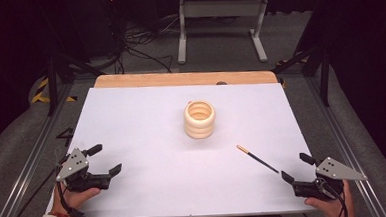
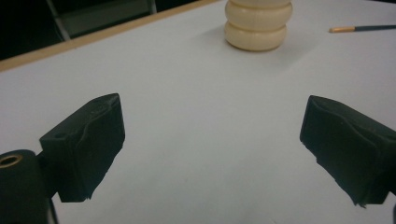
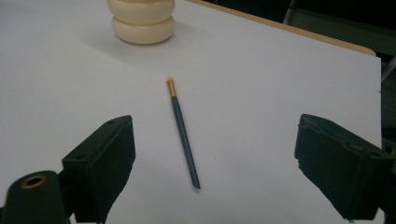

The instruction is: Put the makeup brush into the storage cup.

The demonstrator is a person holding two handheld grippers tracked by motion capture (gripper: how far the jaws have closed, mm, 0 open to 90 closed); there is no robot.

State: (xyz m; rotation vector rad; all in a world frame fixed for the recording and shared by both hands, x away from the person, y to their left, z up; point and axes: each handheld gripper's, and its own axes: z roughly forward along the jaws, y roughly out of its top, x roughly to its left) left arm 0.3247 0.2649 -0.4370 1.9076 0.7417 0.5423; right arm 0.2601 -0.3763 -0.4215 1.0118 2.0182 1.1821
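Black jaws of the right gripper (image 3: 215,154) rise at the bottom of the right gripper view, standing wide apart with nothing pressed between them. Just ahead of that gripper, lying flat on the white surface (image 3: 261,84) in the gap the jaws frame, is the pencil (image 3: 183,133). It is slim and dark, a blue-grey shaft with a short band of gold or orange at its far end; its near end tapers to a dark tip, which sits closest to the gripper. The shaft runs away from the gripper, leaning slightly toward its left jaw as it goes. Neither jaw touches it. In the high view the pencil (image 1: 256,158) lies at an angle just in front of the right gripper (image 1: 294,168), its gold end pointing away toward the middle of the surface.

Farther on, well beyond the pencil's gold end, stands a cream holder (image 3: 141,21) made like stacked rounded rings, upright and hollow, as the high view shows at its open top (image 1: 200,119).

The left gripper (image 2: 212,140) is also wide open and holds nothing; bare white surface lies between its jaws. The holder stands well ahead of it, with the pencil (image 2: 362,28) far off beside the holder.
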